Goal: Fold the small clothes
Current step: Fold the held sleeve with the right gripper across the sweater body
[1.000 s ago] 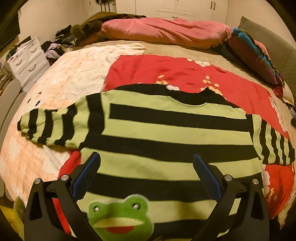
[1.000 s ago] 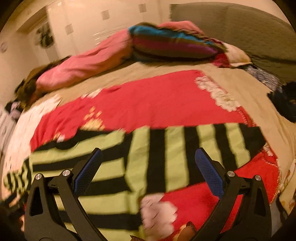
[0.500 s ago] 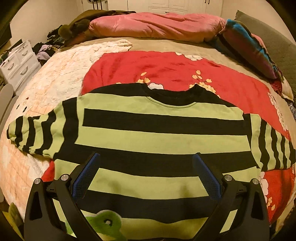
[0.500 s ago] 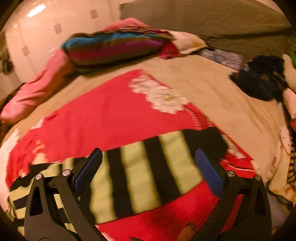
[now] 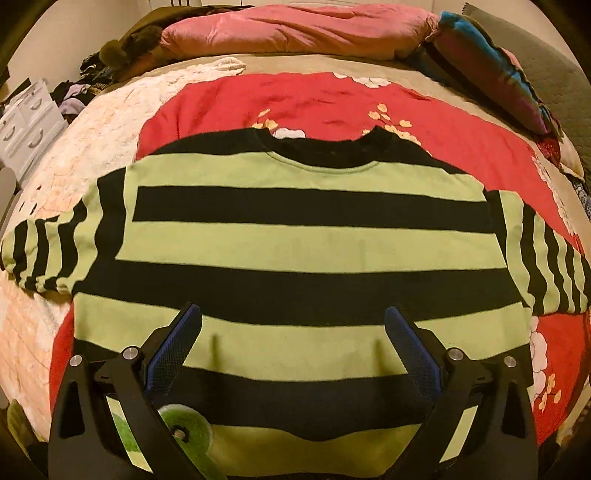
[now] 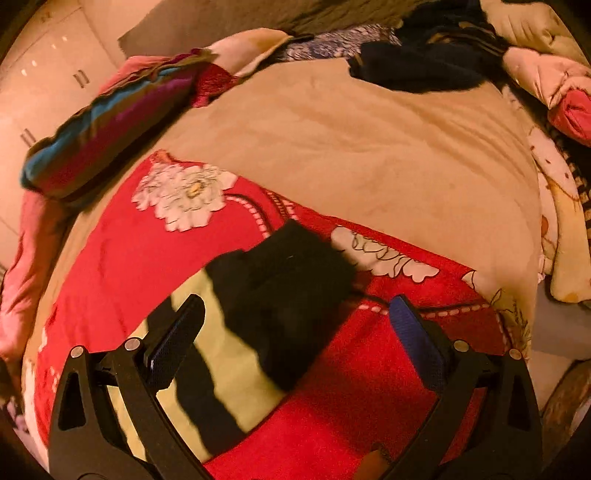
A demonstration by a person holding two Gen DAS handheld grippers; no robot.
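Observation:
A small green-and-black striped sweater [image 5: 303, 236] lies flat on a red floral blanket [image 5: 332, 99], neck away from me, both sleeves spread out. My left gripper [image 5: 291, 325] hovers open over its lower hem, nothing between the fingers. In the right wrist view the sweater's right sleeve [image 6: 240, 332] ends in a black cuff [image 6: 288, 273]. My right gripper [image 6: 295, 314] is open right over that cuff, which lies between the two blue pads [image 6: 413, 339]. A green frog patch [image 5: 184, 432] shows at the hem by the left finger.
The bed carries a pink duvet [image 5: 295, 29] and striped pillow [image 5: 491, 70] at the far end, a beige sheet [image 6: 369, 147], dark clothes [image 6: 424, 62] and a cartoon-print quilt [image 6: 554, 177] at right. White drawers [image 5: 26, 118] stand beside the bed at left.
The left gripper has moved forward over the sweater's body, so the frog patch slid down and left. The right gripper swung right along the sleeve to its black cuff.

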